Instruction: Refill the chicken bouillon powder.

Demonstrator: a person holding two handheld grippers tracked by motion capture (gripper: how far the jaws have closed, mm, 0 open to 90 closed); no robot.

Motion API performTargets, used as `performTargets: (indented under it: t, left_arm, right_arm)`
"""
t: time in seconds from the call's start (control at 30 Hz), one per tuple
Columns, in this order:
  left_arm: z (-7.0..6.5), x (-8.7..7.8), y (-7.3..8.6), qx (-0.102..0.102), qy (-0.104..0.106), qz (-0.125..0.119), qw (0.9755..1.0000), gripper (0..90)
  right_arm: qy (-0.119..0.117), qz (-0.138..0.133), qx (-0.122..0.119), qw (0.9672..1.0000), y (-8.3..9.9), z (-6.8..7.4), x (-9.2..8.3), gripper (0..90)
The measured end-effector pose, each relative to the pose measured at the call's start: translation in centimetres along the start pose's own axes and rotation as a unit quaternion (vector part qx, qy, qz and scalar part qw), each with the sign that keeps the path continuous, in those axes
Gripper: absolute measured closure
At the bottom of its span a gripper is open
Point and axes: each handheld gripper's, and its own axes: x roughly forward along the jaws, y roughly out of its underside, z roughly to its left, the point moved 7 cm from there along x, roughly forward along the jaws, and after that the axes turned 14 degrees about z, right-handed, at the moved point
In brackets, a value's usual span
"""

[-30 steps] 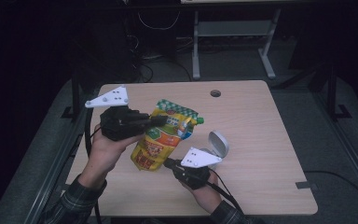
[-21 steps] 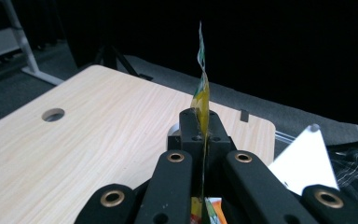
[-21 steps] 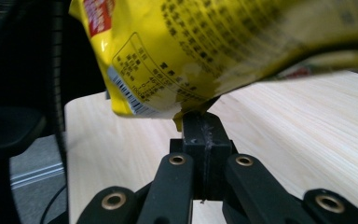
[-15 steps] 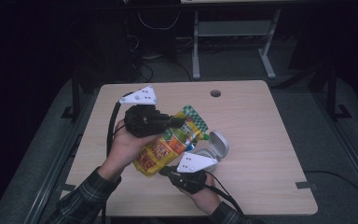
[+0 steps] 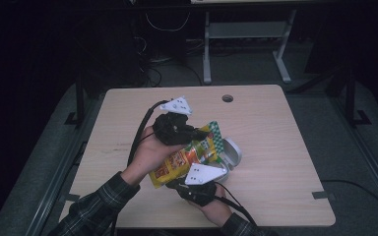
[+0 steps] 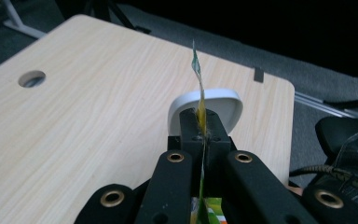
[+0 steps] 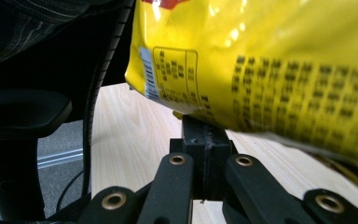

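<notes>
A yellow snack bag point(image 5: 187, 157) with a green-checked top hangs tilted above the table. My left gripper point(image 5: 202, 133) is shut on its top edge. In the left gripper view the thin bag edge point(image 6: 198, 93) stands pinched between the jaws of the left gripper point(image 6: 200, 123). My right gripper point(image 5: 173, 183) sits under the bag's lower end with its jaws together. In the right gripper view the bag point(image 7: 261, 56) looms over the right gripper point(image 7: 203, 126) and touches the tips. I cannot tell whether a fold is pinched there.
A white bowl point(image 5: 231, 152) stands on the wooden table point(image 5: 275, 128) just right of the bag; the left gripper view shows the bowl point(image 6: 219, 100) beyond the jaws. A round cable hole point(image 5: 227, 98) lies near the far edge. A cable runs off the table's near right.
My left hand has carried the bag to the right and lower, so the bag now leans over the right gripper and beside the bowl. The right hand has stayed put.
</notes>
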Motion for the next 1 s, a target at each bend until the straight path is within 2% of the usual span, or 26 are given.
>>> performTargets:
  t: [0.1, 0.33, 0.7, 1.0]
  left_arm:
    - [0.1, 0.5, 0.1, 0.0, 0.003, 0.012, 0.9999, 90.0]
    - [0.5, 0.9, 0.3, -0.008, 0.005, 0.021, 0.9997, 90.0]
    - [0.8, 1.5, 0.3, -0.01, 0.011, 0.039, 0.9991, 90.0]
    - [1.3, 2.1, 0.4, -0.025, 0.016, 0.054, 0.9981, 90.0]
  right_arm:
    - [-0.004, 0.002, -0.001, 1.0, 0.1, 0.1, 0.1, 90.0]
    - [-0.009, -0.001, 0.001, 1.0, 0.1, 0.2, 0.2, 90.0]
    - [-0.017, -0.006, -0.005, 0.9998, 0.0, 0.2, 0.2, 90.0]
    - [-0.027, -0.007, -0.008, 0.9996, 0.0, 0.0, 0.4, 90.0]
